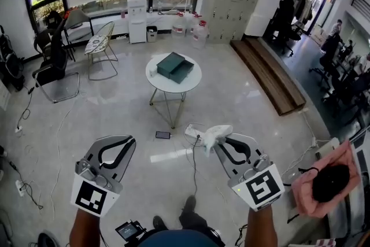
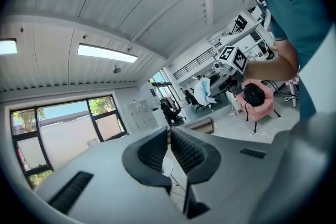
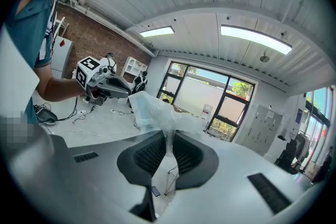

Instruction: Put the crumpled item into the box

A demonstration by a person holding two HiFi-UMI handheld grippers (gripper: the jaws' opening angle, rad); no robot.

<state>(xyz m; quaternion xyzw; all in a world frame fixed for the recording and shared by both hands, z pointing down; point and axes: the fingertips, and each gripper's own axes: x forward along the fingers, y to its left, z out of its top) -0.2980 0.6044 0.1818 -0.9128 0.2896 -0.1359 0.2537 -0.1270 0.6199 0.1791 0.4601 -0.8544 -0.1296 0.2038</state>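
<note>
Right gripper (image 3: 168, 157) pinched crumpled pale thin plastic sheet (image 3: 153, 112) by one fold | likely light, limp, slippery | left gripper (image 2: 169, 147) jaws together, empty

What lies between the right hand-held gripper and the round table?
In the head view, a dark phone and a white power strip with cables lie there on the floor.

Box (image 1: 175, 65) sits on round table (image 1: 193, 80) ahead of me; phone (image 1: 163, 135) on floor before it; crumpled item (image 1: 216, 132) nearer, in my right gripper (image 1: 218, 146).
</note>
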